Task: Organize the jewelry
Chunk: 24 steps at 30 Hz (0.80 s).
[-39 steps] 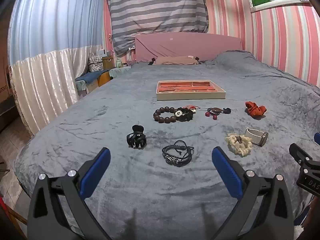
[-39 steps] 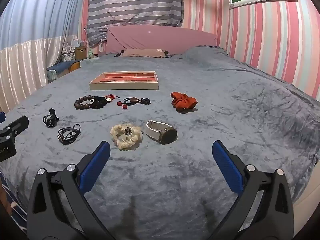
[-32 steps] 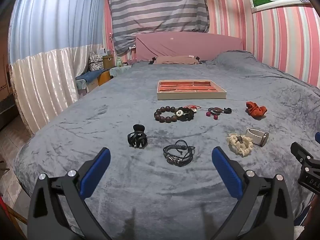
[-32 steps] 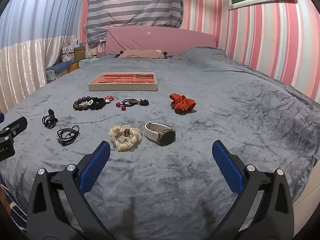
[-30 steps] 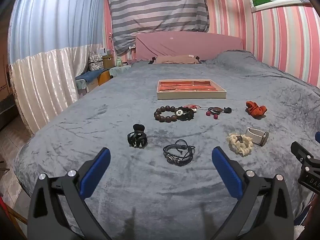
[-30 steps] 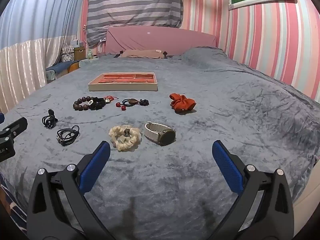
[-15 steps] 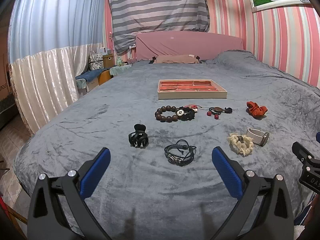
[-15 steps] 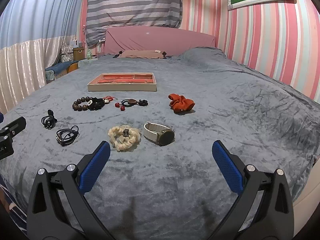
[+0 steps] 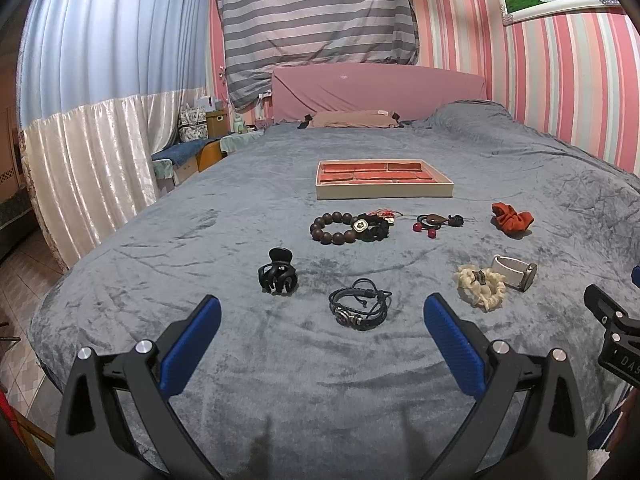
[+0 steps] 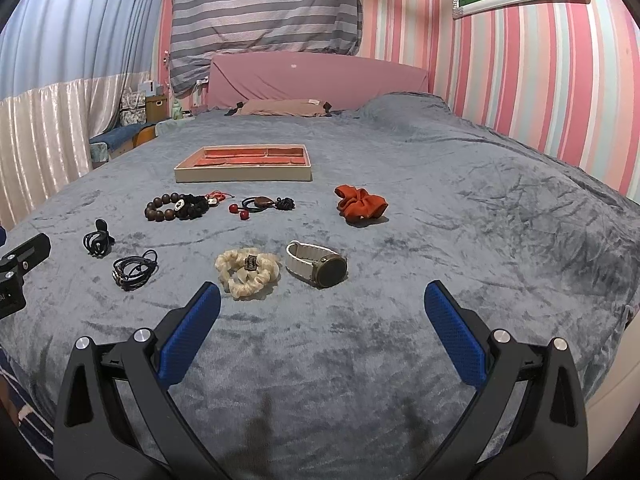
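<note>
A big bed (image 9: 160, 264) with a grey blanket, and jewelry lying on it.

Both claws hang over the near edge, wide apart and holding nothing: the left claw (image 9: 320, 334) and the right claw (image 10: 322, 320). Far ahead sits the tray (image 9: 384, 190). Ahead of the right claw lie the watch (image 10: 320, 266) and cream scrunchie (image 10: 246, 272). Just ahead of the left claw lies the black bracelet (image 9: 358, 308), with the hair clip (image 9: 278, 274) to its left.

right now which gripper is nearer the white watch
Right. The right gripper has the white watch just ahead, between its open fingers; the left gripper sits farther over, facing the black cord bracelet.
</note>
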### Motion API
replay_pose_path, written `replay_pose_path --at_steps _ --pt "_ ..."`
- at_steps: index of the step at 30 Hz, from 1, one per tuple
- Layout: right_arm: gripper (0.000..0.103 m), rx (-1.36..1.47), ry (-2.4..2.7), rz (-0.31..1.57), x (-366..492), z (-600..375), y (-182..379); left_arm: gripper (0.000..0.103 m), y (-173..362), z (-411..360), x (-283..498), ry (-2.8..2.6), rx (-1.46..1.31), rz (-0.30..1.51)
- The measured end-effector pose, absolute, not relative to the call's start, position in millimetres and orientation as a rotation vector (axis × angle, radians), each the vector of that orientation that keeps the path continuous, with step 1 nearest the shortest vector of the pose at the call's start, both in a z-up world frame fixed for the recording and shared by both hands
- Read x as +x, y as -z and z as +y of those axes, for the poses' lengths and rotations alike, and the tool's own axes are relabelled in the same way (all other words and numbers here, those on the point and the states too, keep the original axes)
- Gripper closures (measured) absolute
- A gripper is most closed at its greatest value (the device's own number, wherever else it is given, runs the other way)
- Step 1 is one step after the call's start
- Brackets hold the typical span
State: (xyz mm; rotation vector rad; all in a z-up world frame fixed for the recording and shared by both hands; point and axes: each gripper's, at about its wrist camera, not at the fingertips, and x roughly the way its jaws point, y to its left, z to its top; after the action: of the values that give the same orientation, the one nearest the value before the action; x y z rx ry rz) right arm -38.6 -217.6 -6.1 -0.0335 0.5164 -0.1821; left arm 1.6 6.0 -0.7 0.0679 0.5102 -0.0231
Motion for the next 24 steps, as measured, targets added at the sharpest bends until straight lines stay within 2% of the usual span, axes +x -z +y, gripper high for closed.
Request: replay_pose_path --at_steps 24 --pt "0.004 -0.032 0.186 0.506 -45.3 -214.4 3.4 0.004 -1.1 5.8 -4.8 0.021 0.068 0.501"
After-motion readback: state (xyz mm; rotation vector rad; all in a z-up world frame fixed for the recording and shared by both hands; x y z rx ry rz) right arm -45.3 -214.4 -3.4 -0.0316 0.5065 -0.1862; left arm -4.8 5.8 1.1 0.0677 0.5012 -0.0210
